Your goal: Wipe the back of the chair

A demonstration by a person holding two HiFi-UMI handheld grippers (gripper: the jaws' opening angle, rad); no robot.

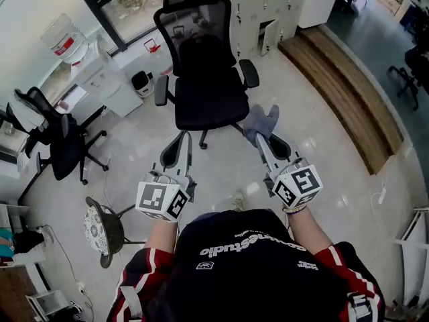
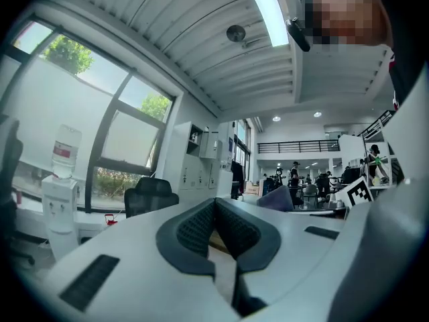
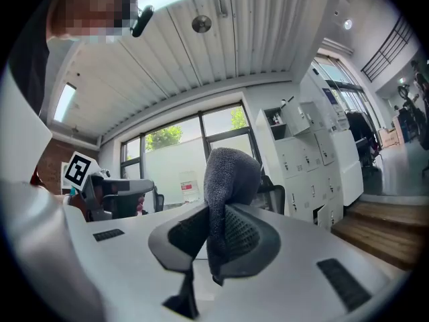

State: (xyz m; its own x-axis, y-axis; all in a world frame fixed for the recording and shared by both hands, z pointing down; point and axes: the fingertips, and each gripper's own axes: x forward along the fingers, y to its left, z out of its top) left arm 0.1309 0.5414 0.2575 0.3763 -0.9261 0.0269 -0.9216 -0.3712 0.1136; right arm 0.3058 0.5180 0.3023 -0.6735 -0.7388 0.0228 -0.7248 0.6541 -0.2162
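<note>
Two tongs up, wipe not started.
Right tongs (image 1: 260, 139) pinch cloth (image 1: 261, 121), left tongs (image 1: 182, 139) pressed together; next, carry cloth ahead to chair back (image 1: 201, 29).

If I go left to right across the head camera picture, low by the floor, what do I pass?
Black side chair → round stool → left gripper → right gripper pinching the grey cloth → wooden step.
</note>
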